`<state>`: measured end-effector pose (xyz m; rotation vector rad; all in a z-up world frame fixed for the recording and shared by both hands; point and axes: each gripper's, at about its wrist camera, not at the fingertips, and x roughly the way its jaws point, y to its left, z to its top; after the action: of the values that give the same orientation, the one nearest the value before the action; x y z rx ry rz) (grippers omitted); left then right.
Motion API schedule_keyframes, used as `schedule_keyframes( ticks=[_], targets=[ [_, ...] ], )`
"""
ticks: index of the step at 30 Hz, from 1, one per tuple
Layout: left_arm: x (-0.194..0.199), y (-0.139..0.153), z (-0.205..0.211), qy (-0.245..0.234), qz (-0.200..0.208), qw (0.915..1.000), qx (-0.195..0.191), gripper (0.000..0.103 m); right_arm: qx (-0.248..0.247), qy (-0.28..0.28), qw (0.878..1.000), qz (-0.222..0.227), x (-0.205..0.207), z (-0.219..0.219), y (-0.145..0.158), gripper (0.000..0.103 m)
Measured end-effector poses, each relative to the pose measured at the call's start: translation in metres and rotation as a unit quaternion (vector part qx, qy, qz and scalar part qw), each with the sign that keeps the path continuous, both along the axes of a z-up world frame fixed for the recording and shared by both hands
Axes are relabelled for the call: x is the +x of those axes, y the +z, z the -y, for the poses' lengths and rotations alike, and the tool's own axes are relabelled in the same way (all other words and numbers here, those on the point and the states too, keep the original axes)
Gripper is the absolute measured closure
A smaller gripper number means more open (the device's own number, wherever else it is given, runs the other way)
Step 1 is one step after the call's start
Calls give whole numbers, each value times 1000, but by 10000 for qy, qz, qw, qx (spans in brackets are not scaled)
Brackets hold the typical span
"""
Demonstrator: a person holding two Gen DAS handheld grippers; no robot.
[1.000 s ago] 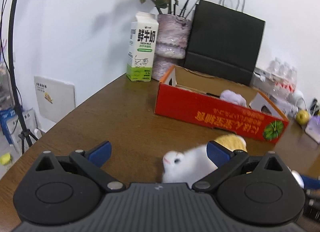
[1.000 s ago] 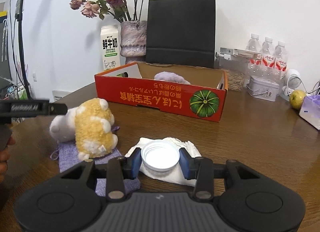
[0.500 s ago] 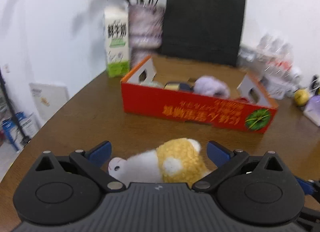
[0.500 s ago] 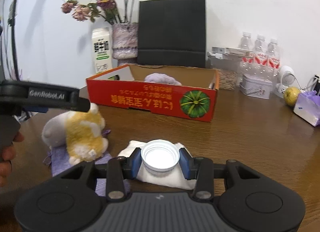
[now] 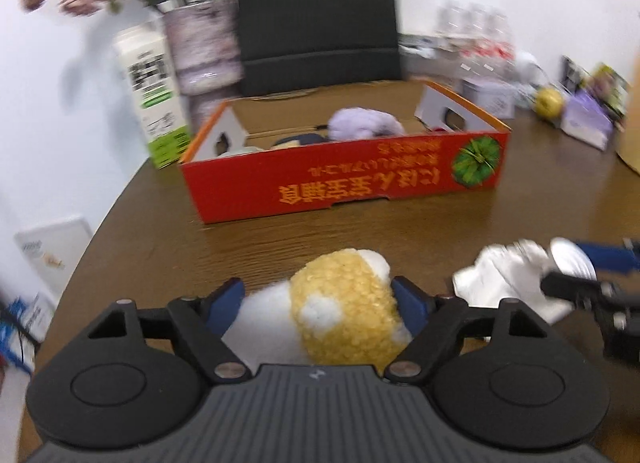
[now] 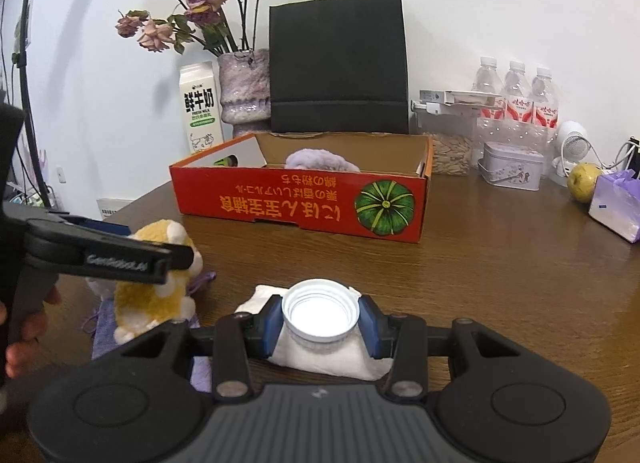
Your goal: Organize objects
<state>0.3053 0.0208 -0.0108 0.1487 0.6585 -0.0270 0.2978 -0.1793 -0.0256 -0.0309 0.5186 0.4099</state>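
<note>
A yellow and white plush toy (image 5: pixel 340 311) lies on the table between the fingers of my left gripper (image 5: pixel 318 299), which touch its sides; it also shows in the right wrist view (image 6: pixel 156 287) on a purple cloth (image 6: pixel 104 327). My right gripper (image 6: pixel 320 317) is shut on a white bottle cap (image 6: pixel 319 315) held above a white crumpled cloth (image 6: pixel 332 355). A red cardboard box (image 5: pixel 344 179) (image 6: pixel 300 203) stands beyond, holding a lilac plush (image 5: pixel 364 125) and other items.
At the back stand a milk carton (image 6: pixel 202 109), a vase of dried roses (image 6: pixel 244 91) and a black paper bag (image 6: pixel 338 67). To the right are water bottles (image 6: pixel 516 99), a tin (image 6: pixel 512 165), a yellow-green fruit (image 6: pixel 582 181) and a purple packet (image 6: pixel 618 209).
My left gripper has swung right and moved over the plush toy, and its fingers have closed in from wide open onto the toy's sides. My right gripper holds the cap as before, slightly higher.
</note>
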Motion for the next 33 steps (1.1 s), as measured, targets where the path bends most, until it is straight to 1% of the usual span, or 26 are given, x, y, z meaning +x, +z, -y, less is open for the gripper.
schedule_keyframes(
  ticks=[1, 2, 4, 5, 6, 7, 8, 9, 11, 13, 15, 18, 21, 25, 31, 33],
  targets=[
    [-1, 1, -1, -183, -28, 9998, 54, 22, 3, 9, 10000, 14, -1, 0, 1, 64],
    [-2, 2, -3, -235, -50, 9997, 48, 21, 6, 17, 10000, 33, -2, 0, 1, 64],
    [-4, 4, -6, -35, 31, 9999, -111, 17, 13, 29, 10000, 56, -3, 0, 2, 64],
    [-9, 7, -8, 97, 138, 9996, -235, 11, 18, 32, 10000, 62, -3, 0, 2, 64],
    [-17, 11, -8, 257, 324, 9984, -398, 1, 22, 34, 10000, 66, -3, 0, 2, 64],
    [-27, 15, -7, 433, 536, 9962, -539, 0, 26, 33, 10000, 72, -3, 1, 3, 64],
    [-37, 17, -4, 667, 712, 9931, -644, 0, 25, 26, 10000, 80, -3, 1, 3, 64],
    [-44, 18, -1, 848, 797, 9905, -731, 0, 21, 10, 10000, 88, -4, 2, 3, 64],
    [-57, 15, 8, 1189, 850, 9846, -959, 0, 6, -48, 9999, 89, -3, 4, 4, 64],
    [-62, 11, 17, 1329, 775, 9824, -1059, 0, -7, -99, 9999, 75, -3, 6, 4, 64],
    [-64, 6, 25, 1516, 730, 9800, -1063, 0, -26, -141, 9999, 73, -2, 8, 4, 63],
    [-55, -2, 29, 1793, 614, 9769, -990, 0, -39, -174, 9998, 83, -2, 13, 3, 64],
    [-42, -12, 25, 2070, 441, 9717, -1048, 0, -30, -179, 9998, 100, -2, 17, 4, 64],
    [-34, -19, 28, 2134, 420, 9715, -944, 0, -39, -138, 9998, 104, -3, 18, 3, 64],
    [-33, -24, 24, 2211, 489, 9683, -1060, 0, -70, -88, 9999, 128, -5, 15, 3, 64],
    [-32, -24, 22, 2219, 476, 9678, -1091, 2, -65, -105, 9998, 142, -5, 15, 3, 64]
  ],
)
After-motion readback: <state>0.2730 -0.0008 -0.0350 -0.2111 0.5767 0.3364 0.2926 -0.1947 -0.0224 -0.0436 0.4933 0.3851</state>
